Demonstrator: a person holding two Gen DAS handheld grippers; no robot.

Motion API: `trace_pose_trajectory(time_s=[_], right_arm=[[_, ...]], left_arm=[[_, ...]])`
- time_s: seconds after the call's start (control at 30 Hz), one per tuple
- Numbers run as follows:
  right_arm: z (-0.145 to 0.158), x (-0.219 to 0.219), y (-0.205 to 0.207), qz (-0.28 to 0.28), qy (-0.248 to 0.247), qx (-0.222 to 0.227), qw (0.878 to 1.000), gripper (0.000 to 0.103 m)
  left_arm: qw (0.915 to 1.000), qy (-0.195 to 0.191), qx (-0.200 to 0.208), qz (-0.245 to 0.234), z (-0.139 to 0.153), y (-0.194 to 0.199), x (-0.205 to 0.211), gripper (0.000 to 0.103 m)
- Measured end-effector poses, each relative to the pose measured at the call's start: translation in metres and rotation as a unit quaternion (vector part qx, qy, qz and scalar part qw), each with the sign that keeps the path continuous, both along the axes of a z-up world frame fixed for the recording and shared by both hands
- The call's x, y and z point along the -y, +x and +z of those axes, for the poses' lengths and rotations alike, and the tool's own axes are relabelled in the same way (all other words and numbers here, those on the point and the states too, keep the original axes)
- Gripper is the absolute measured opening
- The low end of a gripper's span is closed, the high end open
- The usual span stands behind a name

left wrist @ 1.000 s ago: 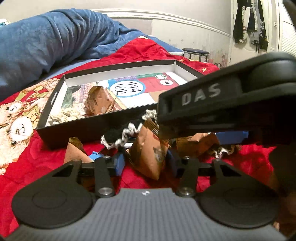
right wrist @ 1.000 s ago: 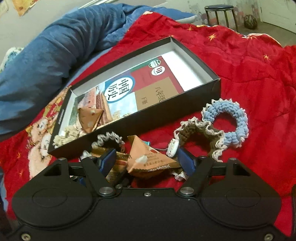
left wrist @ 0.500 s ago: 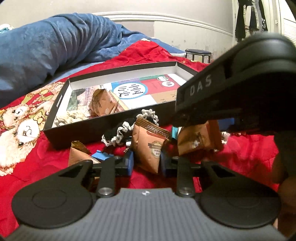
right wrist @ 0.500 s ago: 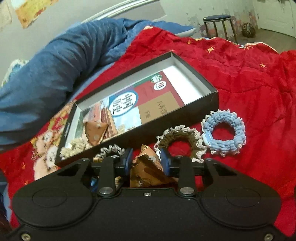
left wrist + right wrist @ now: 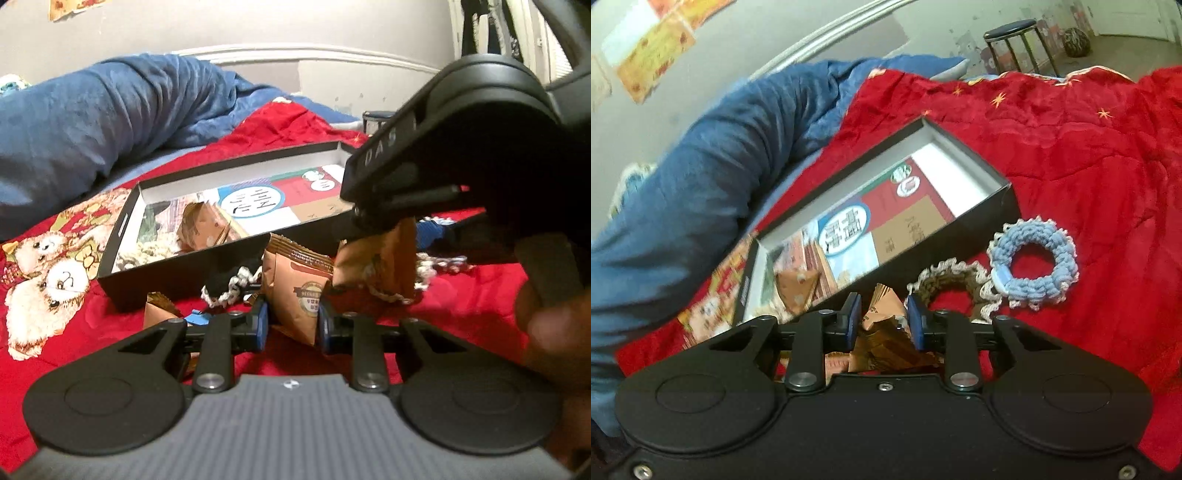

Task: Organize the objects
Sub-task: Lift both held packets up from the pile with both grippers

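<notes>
My left gripper [image 5: 291,325] is shut on a brown snack packet [image 5: 295,295], held above the red bedspread in front of the black box [image 5: 166,280]. My right gripper [image 5: 882,326] is shut on another brown snack packet [image 5: 886,332]; in the left wrist view that packet [image 5: 384,266] hangs under the right gripper's body [image 5: 461,166]. The black box also shows in the right wrist view [image 5: 960,240]; it holds a brown packet [image 5: 798,288] and a cream scrunchie [image 5: 147,253]. A black-and-white scrunchie [image 5: 229,284] and one more brown packet [image 5: 159,310] lie before the box.
A light-blue scrunchie [image 5: 1034,266] and a brown-cream scrunchie [image 5: 953,280] lie on the red bedspread [image 5: 1089,166] right of the box. A blue blanket [image 5: 92,122] is heaped behind. A stool [image 5: 1015,40] stands beyond the bed.
Both grippers closed on brown snack packets and lifted them off the bedspread. The right gripper rose and moved toward the box.
</notes>
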State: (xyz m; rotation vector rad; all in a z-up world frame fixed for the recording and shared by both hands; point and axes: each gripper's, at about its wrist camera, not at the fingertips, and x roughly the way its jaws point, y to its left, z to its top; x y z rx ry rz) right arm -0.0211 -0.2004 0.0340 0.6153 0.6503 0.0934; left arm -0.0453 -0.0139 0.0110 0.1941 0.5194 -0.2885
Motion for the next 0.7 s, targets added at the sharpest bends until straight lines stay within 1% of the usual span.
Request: trace_pose_trajectory(time_s=[0.1,0.2,0.3,0.43,0.57,0.7], right_arm=[[0.002,0.009,-0.005,-0.010,0.029,0.018,0.999,0.027],[0.003,0.015,-0.009,-0.015,0.047,0.027,0.998,0.027],[0.004,0.016,-0.010,-0.013,0.054,0.035,0.998,0.027],[0.007,0.014,-0.012,-0.016,0.051,0.046,0.997,0.027],[0.010,0.015,-0.016,-0.018,0.053,0.056,0.997,0.027],[0.015,0.017,-0.020,-0.018,0.061,0.077,0.995,0.027]], left_arm=[[0.9998,0.003,0.019,-0.004,0.001,-0.006,0.002,0.031],[0.9996,-0.001,0.025,-0.007,0.002,-0.008,0.002,0.031],[0.9997,-0.004,0.023,-0.010,0.003,-0.007,0.001,0.031],[0.9995,-0.019,0.018,-0.014,0.004,-0.006,-0.002,0.031],[0.9993,-0.025,0.025,-0.009,0.004,-0.008,-0.003,0.031],[0.9992,-0.029,0.027,-0.009,0.004,-0.008,-0.004,0.031]])
